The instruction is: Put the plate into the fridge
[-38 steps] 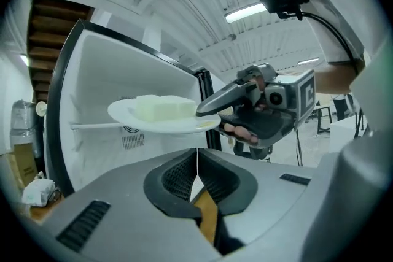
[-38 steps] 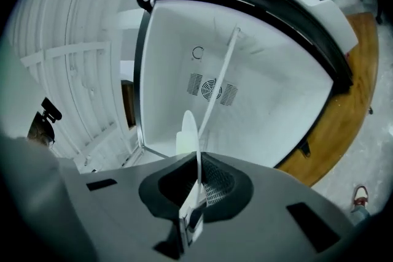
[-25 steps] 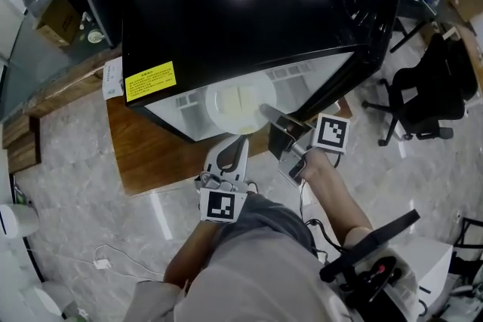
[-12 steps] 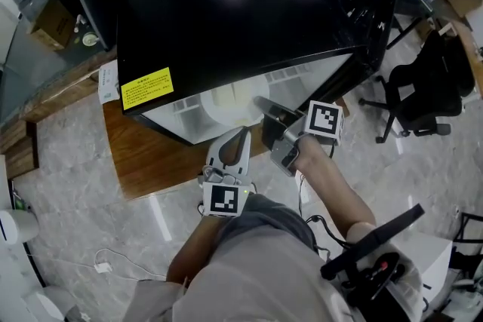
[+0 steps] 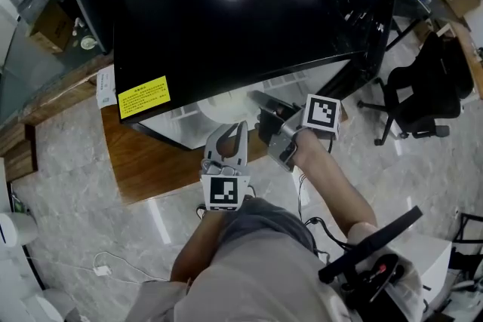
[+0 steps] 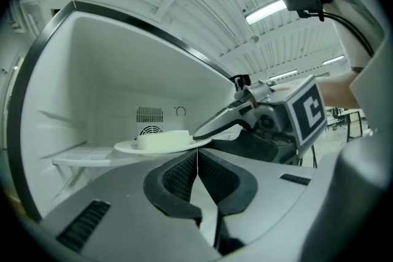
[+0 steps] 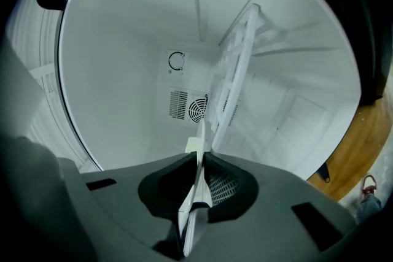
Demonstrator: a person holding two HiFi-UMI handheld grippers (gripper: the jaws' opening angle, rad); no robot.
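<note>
1. The small black fridge (image 5: 226, 11) stands on a low brown wooden stand (image 5: 143, 162), with its black door (image 5: 375, 34) swung open at the right
2. The right gripper (image 7: 199, 157) is clamped on the rim of the round white plate (image 6: 126, 146), which runs edge-on between its pads
3. The plate is level inside the white fridge cavity, over the white plastic shelf (image 6: 80, 155); whether it touches the shelf cannot be told
4. A pale rectangular block (image 6: 161, 139) lies on the plate
5. The left gripper (image 6: 198, 159) has its jaws together with nothing between them; it sits at the fridge mouth, just beside the right one
6. A round fan grille (image 7: 195, 106) is on the back wall behind the plate
7. A yellow rectangular label (image 5: 143, 94) sits on the fridge's top edge, and a black office chair (image 5: 438, 87) stands well apart at the right
</note>
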